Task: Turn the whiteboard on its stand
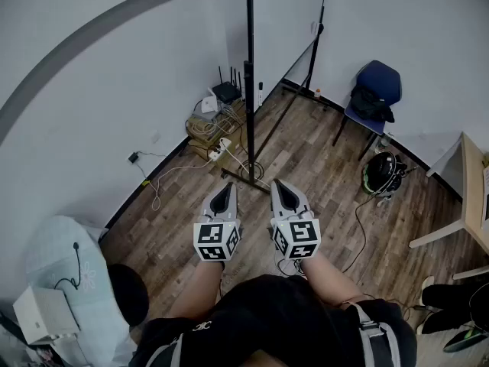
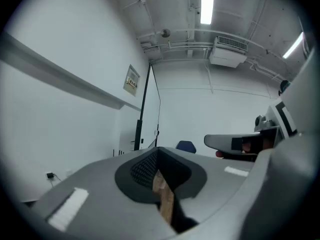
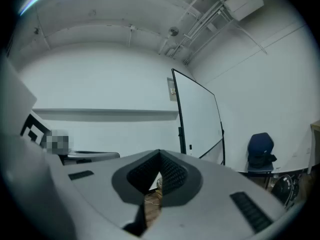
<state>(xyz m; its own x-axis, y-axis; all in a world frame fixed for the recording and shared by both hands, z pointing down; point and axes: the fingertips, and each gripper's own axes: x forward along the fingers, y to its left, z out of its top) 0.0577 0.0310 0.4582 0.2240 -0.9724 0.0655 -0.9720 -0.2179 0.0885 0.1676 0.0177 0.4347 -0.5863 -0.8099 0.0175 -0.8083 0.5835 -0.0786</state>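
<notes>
Whiteboard: a tall white panel (image 3: 197, 119) in a thin black frame. It stands ahead of the person near the room's corner, well apart from both claws.
Stand: a black upright (image 1: 250, 75) rising from low feet on the wood floor (image 1: 321, 151).
Handling: probably light for its size, but broad and top-heavy. The frame looks stiff and the face slick, so a push high up may tip it rather than turn it.
Where to hold: the black frame edges or the upright look best, one claw on each side. The smooth face looks a poor hold.
Far left: a pale draped bundle (image 1: 69, 281) beside the person.
Left of stand: a router (image 1: 226, 92), a cable tangle (image 1: 205, 128) and a power strip (image 1: 221, 147) on the floor, close to the stand's feet.
Left claw: (image 1: 225, 191) clenched, holding nothing, pointing level.
Right claw: (image 1: 283, 192) clenched, holding nothing, pointing level.
Right of stand: a blue chair (image 1: 378, 86) carrying a dark bag, against the wall.
Further right: a round, dark, helmet-like object (image 1: 382, 173) on the floor, with a cord trailing from it.
Far right: the corner of a wooden worktop (image 1: 467, 197).
In the way: the cables could snag the feet, and a swinging edge might reach the chair.
</notes>
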